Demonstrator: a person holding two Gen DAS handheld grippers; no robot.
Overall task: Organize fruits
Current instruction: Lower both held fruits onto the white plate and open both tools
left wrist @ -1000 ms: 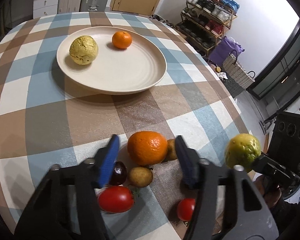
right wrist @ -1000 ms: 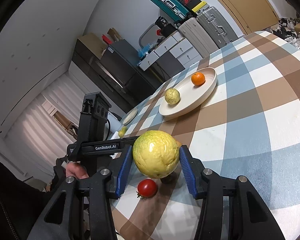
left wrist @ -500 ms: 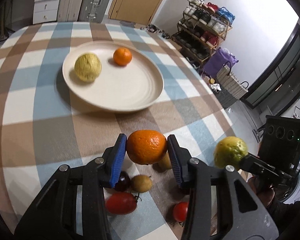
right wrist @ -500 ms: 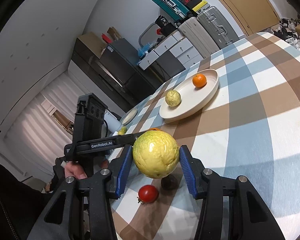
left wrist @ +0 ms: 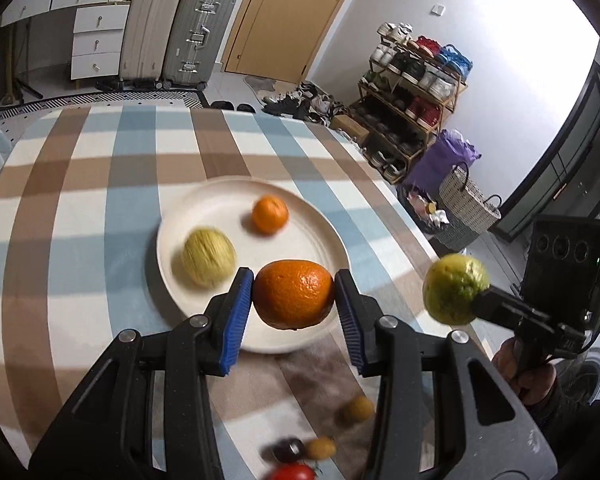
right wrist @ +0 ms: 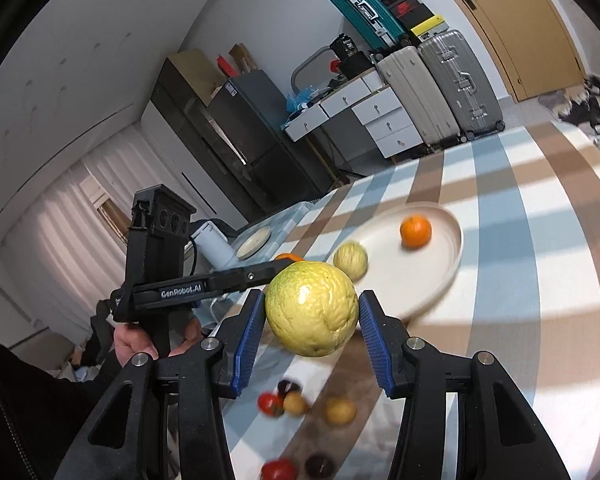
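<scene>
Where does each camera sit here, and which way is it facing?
Left wrist: on the left gripper, shut on the large orange, looking over the plate toward the door; the right hand shows.
Right wrist: on the right gripper, shut on the yellow-green fruit, facing the suitcases; the left hand shows.
Shared: plate, mandarin, both held fruits.

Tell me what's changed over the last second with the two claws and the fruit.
The left claw shut on the big orange, lifted it off the table and carried it forward over the near rim of the plate. The right claw kept its grip on the yellow-green fruit and moved toward the plate. The small orange and pale fruit stayed on the plate.
</scene>
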